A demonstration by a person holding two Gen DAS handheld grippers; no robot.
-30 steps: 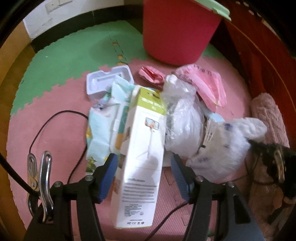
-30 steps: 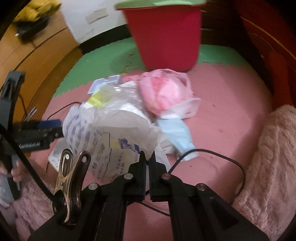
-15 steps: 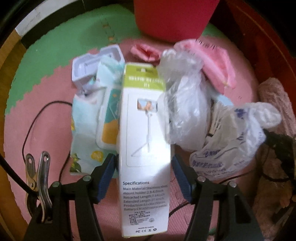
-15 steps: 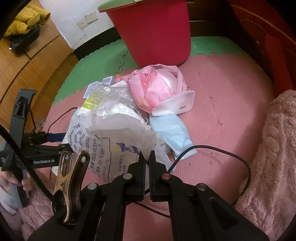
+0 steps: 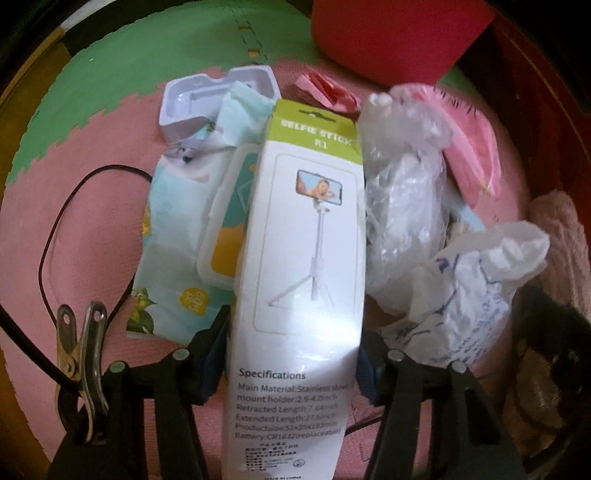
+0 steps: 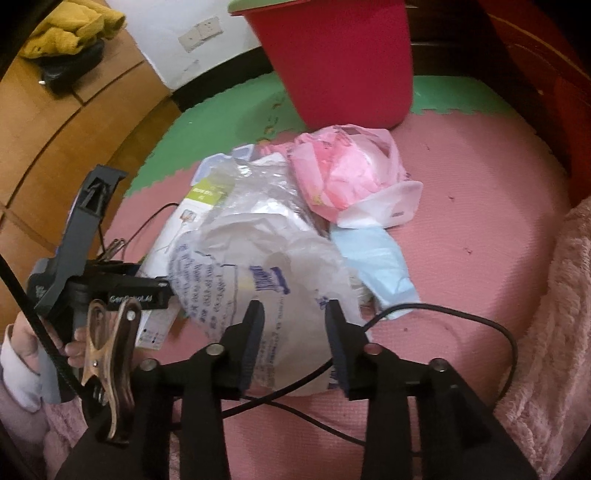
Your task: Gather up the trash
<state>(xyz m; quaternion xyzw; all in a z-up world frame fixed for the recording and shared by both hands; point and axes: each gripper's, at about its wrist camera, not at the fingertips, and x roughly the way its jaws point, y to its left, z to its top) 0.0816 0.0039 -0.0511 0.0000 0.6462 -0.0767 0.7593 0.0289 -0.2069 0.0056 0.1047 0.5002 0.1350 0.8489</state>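
Barely begun — 5 or so pieces of trash heaped on the pink mat (image 6: 480, 177), short of the red bin (image 6: 343, 62). Left gripper (image 5: 291, 365) closing around the selfie-stick box (image 5: 306, 258), apparently touching; right gripper (image 6: 295, 332) opening over the printed white bag (image 6: 258, 273).

Pink-green foam floor mat (image 6: 480, 184); wooden cabinet (image 6: 55, 147) left; white wall (image 6: 229, 44) with socket (image 6: 201, 33).
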